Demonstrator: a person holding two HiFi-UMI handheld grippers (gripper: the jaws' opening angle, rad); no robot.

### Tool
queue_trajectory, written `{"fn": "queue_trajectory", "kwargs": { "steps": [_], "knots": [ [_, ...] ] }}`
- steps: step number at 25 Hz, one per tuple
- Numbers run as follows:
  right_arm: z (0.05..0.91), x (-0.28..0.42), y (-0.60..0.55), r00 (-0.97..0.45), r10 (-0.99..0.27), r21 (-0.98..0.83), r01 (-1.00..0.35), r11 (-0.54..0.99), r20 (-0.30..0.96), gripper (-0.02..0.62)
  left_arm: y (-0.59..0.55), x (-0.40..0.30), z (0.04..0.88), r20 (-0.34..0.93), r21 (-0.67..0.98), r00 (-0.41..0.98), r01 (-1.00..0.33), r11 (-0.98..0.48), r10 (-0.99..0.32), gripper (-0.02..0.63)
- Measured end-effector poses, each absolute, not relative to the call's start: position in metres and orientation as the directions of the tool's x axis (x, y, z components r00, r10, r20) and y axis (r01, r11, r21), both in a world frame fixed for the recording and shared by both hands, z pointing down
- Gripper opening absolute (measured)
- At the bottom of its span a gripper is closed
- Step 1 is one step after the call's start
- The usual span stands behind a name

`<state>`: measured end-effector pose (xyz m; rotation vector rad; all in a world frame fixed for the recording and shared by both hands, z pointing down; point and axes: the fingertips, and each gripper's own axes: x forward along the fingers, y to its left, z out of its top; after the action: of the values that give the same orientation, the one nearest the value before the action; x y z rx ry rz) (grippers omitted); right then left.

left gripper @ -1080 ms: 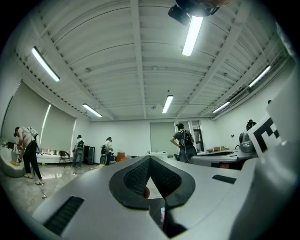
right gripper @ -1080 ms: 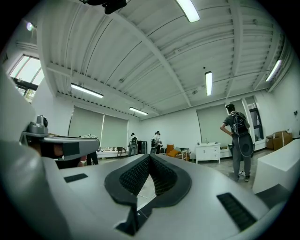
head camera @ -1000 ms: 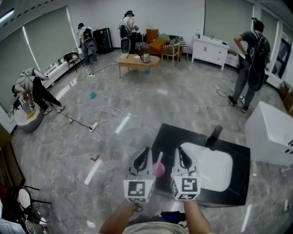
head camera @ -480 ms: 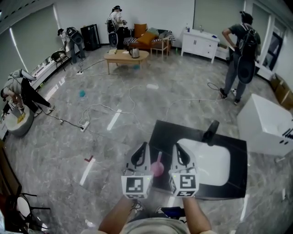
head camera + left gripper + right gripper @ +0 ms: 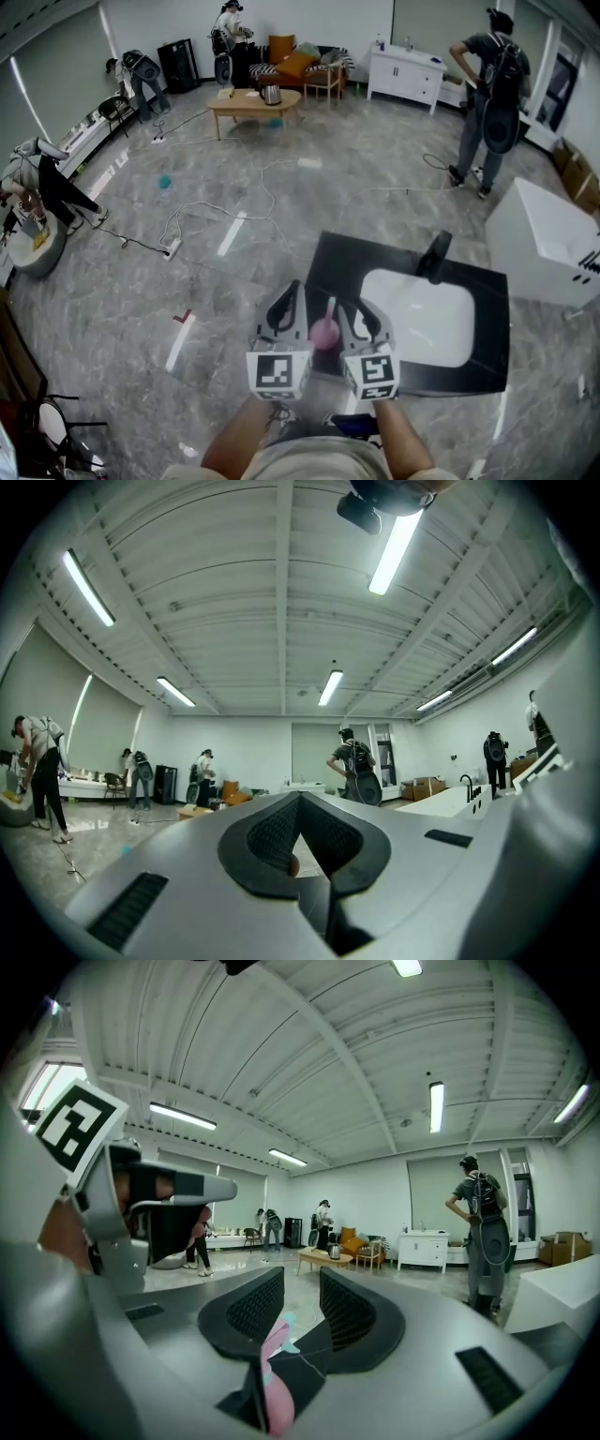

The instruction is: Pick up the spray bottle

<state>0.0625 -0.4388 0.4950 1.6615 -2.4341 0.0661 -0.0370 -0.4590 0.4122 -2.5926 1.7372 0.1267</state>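
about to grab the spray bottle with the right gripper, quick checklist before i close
1. Right gripper open: ok, jaws apart, have just been opening.
2. Bottle between its pads: cannot tell; it shows low in the gap, pads not pressing it.
3. Bottle on counter: ok, near its left edge.
4. Left gripper clear of bottle: cannot tell; shut, close on its left.
5. People clear: ok, all far off.

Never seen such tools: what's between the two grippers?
A pink spray bottle: the head view shows it between the left gripper and the right gripper, whose jaws have just been opening around it.
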Motion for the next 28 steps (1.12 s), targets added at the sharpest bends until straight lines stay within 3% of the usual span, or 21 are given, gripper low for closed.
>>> {"fn": "queue_trajectory", "kwargs": {
  "steps": [10,17,28],
  "knots": [
    [0.563,0.04,-0.419,-0.475,-0.828,0.046,-0.86,0.509,0.297,0.263,-0.461,-0.041,0.418,-0.058,0.02,0.375,-0.926,-0.377,-0.925,0.002],
    [0.601,0.026,-0.412,-0.504,-0.772,0.057,-0.823,0.566,0.388,0.299,-0.457,-0.042,0.421,-0.049,0.018,0.37,-0.929,-0.371,-0.928,0.002],
    [0.616,0.014,-0.43,-0.505,-0.775,0.051,-0.825,0.563,0.379,0.298,-0.454,-0.044,0.422,-0.045,0.01,0.356,-0.934,-0.356,-0.934,0.002]
  ]
}}
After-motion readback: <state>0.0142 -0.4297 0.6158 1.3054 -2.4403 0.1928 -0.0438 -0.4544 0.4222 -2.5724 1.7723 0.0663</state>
